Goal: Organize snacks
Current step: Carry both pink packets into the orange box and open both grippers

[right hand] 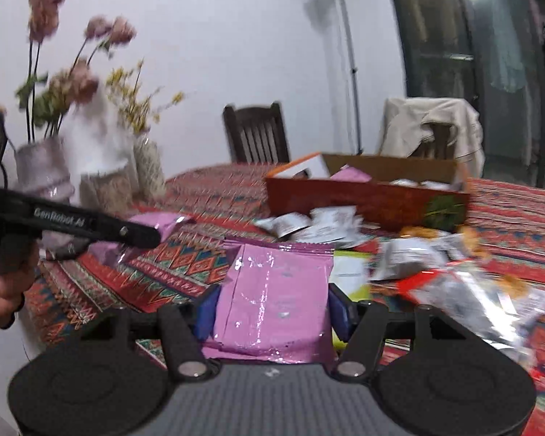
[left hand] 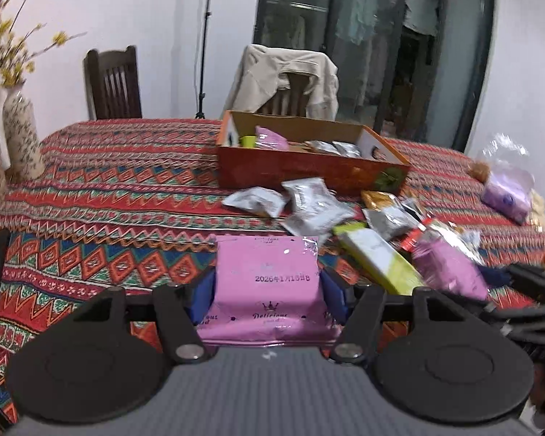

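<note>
Left hand-held gripper [left hand: 269, 292]: clamped on pink snack packet [left hand: 269, 272], lifted for transfer. Right hand-held gripper [right hand: 270, 305]: clamped on second pink packet [right hand: 276, 290]. Orange box [left hand: 309, 167], far counter: likely destination; loose snacks just before it.

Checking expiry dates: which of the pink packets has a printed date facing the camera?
The pink packet held in the left gripper; "2026" is stamped across it. The right gripper's packet shows only shiny foil.
</note>
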Available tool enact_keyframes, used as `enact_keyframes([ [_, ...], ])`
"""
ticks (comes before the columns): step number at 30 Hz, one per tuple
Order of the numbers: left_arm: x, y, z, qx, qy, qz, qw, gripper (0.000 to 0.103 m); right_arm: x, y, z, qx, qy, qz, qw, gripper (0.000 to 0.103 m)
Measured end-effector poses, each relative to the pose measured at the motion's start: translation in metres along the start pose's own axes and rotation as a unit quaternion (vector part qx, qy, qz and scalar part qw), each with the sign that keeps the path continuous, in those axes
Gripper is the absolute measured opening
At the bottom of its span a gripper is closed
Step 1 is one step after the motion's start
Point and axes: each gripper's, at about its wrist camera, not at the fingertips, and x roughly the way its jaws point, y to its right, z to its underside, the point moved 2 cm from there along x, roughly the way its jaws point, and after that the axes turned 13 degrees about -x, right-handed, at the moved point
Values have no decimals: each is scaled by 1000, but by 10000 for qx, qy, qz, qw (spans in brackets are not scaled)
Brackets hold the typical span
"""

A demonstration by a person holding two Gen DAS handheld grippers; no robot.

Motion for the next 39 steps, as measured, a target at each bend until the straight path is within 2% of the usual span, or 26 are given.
enact_keyframes([
  [7, 12, 52, 8, 285, -148, 121, 9994, 63, -59, 57, 33, 537, 88, 581, 9968, 60],
  [12, 27, 78, 7, 411, -214, 309, 9984, 63, -80, 90, 55, 911, 55, 920, 9916, 60],
  [21, 54, 82, -5, 431, -196, 577, 9972, 63, -84, 108, 63, 984, 15, 1210, 9878, 60],
  [27, 72, 67, -48, 388, -41, 857, 9956, 63, -73, 115, 36, 706, -38, 1254, 9896, 60],
  [32, 97, 56, -103, 416, 43, 1082, 9933, 63, -48, 123, -10, 219, -93, 1193, 9926, 60],
  [35, 118, 47, -140, 440, 59, 1160, 9923, 63, -26, 132, -45, 60, -39, 950, 9954, 60],
  [39, 159, 38, -184, 367, -34, 984, 9945, 63, 23, 152, -91, -33, -163, 616, 9980, 60],
])
